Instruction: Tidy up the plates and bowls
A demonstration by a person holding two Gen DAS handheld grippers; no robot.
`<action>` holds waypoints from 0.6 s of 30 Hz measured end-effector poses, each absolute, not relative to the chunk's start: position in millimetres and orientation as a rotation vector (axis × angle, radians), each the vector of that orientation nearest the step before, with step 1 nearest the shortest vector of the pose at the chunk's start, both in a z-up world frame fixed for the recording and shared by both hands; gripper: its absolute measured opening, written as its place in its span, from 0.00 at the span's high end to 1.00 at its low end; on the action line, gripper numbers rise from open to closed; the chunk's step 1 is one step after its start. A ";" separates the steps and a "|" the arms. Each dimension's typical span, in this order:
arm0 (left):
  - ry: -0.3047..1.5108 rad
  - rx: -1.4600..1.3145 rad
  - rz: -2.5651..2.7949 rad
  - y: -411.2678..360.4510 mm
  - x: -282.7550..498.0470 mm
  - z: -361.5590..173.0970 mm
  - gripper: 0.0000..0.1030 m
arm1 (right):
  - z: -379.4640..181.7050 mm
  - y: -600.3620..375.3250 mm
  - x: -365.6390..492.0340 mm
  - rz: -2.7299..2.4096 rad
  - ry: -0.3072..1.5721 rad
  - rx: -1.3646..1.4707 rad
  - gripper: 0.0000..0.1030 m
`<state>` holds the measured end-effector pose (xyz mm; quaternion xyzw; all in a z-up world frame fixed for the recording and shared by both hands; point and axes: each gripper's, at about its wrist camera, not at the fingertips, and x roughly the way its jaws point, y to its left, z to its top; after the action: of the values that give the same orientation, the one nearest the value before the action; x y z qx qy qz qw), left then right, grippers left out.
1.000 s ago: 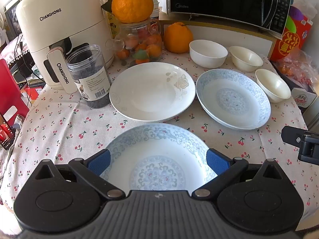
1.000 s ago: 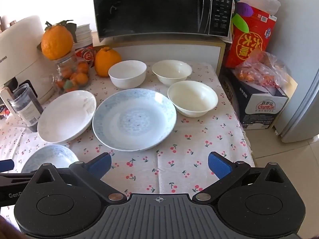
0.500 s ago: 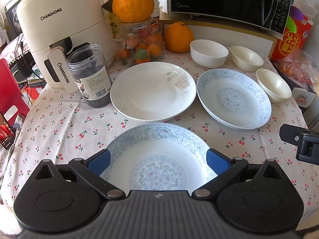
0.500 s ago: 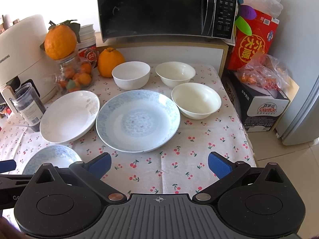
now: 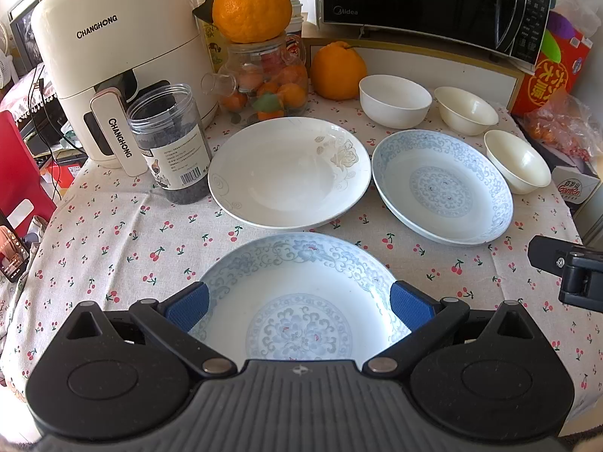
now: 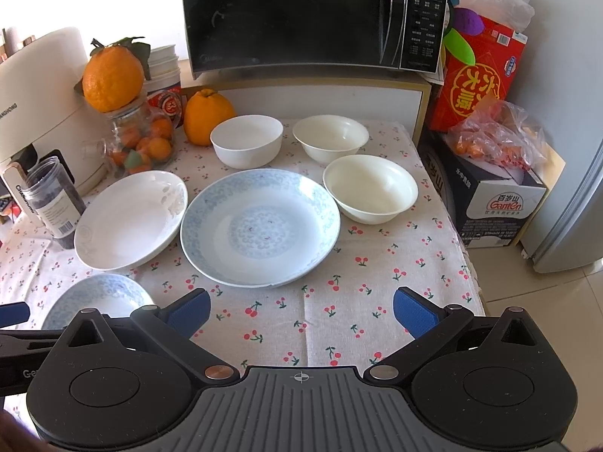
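Between my left gripper (image 5: 299, 307) jaws, spread wide: near blue-patterned plate (image 5: 301, 301), nothing clamped. Right gripper (image 6: 301, 310) jaws also wide, empty, over bare cherry-print cloth on bench (image 6: 339, 301). Beyond: second blue plate (image 6: 260, 226) touching white plate (image 6: 132, 218) on its left. Three bowls behind and right: white bowl (image 6: 247, 139), cream bowl (image 6: 331, 137), nearer cream bowl (image 6: 371, 188). Jar (image 5: 169, 143), air fryer (image 5: 117, 56), microwave (image 6: 312, 15) further back.
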<state>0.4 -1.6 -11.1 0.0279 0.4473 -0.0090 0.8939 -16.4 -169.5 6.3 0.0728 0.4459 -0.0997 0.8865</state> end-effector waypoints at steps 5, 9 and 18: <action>0.928 0.058 -0.021 -1.8 0.4 -11.2 0.00 | 5.1 -169.6 -16.9 -0.206 0.928 0.152 0.00; 0.928 0.060 -0.019 -3.1 0.2 -11.2 0.00 | 3.7 -169.8 -17.6 -0.205 0.931 0.155 0.00; 0.925 0.062 -0.018 -4.7 -0.7 -11.1 0.00 | 3.2 -170.2 -17.3 -0.204 0.933 0.160 0.00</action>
<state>-0.7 -4.7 -11.1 0.0298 0.4459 -0.0085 0.8945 -17.3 -170.2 3.2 0.0769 0.4485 -0.0981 0.8850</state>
